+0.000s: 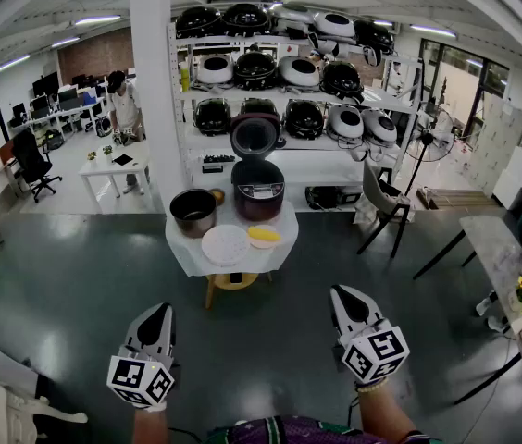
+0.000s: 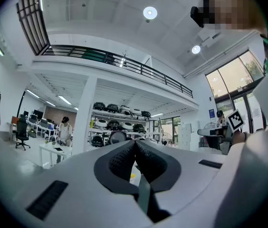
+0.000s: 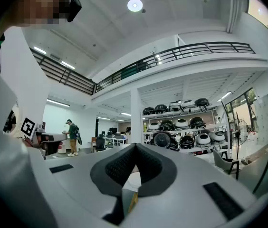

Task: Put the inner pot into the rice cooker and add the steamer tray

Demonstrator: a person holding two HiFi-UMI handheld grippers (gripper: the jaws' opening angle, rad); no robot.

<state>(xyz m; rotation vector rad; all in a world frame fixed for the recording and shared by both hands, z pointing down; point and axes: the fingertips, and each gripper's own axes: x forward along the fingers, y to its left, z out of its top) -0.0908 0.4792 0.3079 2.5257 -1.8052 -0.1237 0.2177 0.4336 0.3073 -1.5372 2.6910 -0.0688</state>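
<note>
A dark red rice cooker (image 1: 258, 189) stands with its lid up at the back of a small white-covered table (image 1: 192, 257). The metal inner pot (image 1: 193, 212) sits to its left on the table. A white round steamer tray (image 1: 225, 245) lies at the table's front, with a yellow item (image 1: 263, 235) beside it. My left gripper (image 1: 161, 310) and right gripper (image 1: 341, 293) are held level well short of the table, both shut and empty. In the left gripper view the left gripper (image 2: 135, 144) shows its pads touching; in the right gripper view the right gripper (image 3: 135, 147) shows the same.
White shelves (image 1: 284, 141) full of rice cookers stand behind the table, beside a white pillar (image 1: 155, 81). A chair (image 1: 383, 206) and a fan (image 1: 428, 144) are at the right, a long table (image 1: 506, 257) far right. A person (image 1: 126, 109) stands at desks back left.
</note>
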